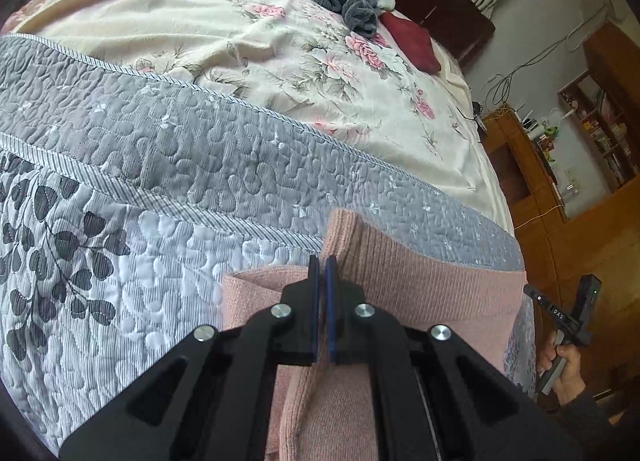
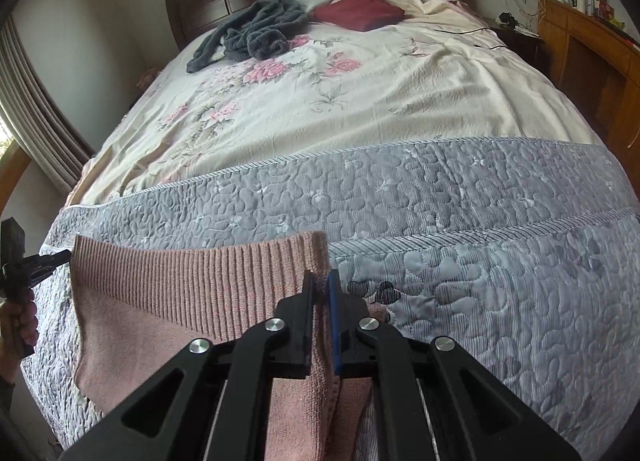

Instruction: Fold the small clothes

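Both grippers' fingers (image 1: 325, 273) (image 2: 320, 285) nearly closed, each pinching pink knit garment (image 2: 192, 285).

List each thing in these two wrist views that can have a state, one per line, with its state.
Left claw: shut on the pink knit garment.
Right claw: shut on the pink knit garment.
Pink knit garment: held up by both claws.
Dark grey garment: crumpled.
Dark red cloth: folded.

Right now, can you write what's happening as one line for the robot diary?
step: fold small clothes | left gripper: shut on pink sweater | right gripper: shut on pink sweater | sweater: ribbed hem held up over grey quilt
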`<action>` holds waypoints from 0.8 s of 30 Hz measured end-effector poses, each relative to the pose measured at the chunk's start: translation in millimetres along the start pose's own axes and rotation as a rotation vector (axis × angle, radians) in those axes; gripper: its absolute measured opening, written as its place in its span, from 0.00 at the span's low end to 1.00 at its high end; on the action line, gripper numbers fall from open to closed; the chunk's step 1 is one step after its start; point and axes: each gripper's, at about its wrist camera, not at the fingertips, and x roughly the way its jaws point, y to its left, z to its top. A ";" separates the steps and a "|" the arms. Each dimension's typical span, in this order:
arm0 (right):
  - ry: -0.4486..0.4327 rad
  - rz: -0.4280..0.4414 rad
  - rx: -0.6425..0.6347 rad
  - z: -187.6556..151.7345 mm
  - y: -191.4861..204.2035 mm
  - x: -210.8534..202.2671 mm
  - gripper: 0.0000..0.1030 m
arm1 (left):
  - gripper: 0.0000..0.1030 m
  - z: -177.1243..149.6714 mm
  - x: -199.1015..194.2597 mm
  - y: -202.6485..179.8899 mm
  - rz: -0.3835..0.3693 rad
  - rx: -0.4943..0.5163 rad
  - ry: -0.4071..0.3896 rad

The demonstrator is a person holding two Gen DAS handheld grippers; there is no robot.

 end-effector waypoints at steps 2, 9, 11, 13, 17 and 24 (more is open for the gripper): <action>0.028 -0.014 0.008 1.4 -4.7 16.9 0.06 | 0.01 4.9 16.6 7.2 0.010 -0.018 0.040; 0.100 -0.045 0.040 -5.3 -21.9 62.5 0.06 | 0.01 10.2 78.5 42.1 0.111 -0.104 0.185; 0.136 -0.052 0.046 -8.9 -26.2 77.6 0.06 | 0.02 6.9 96.4 51.7 0.173 -0.119 0.248; 0.189 -0.043 0.066 -14.8 -32.0 92.2 0.08 | 0.06 6.6 98.9 50.8 0.226 -0.100 0.246; 0.121 0.026 0.181 -9.1 -39.8 64.2 0.22 | 0.12 8.0 57.7 23.6 0.164 -0.053 0.108; 0.268 0.352 0.325 -41.1 -26.5 75.0 0.20 | 0.10 -29.2 93.7 16.2 0.002 -0.066 0.291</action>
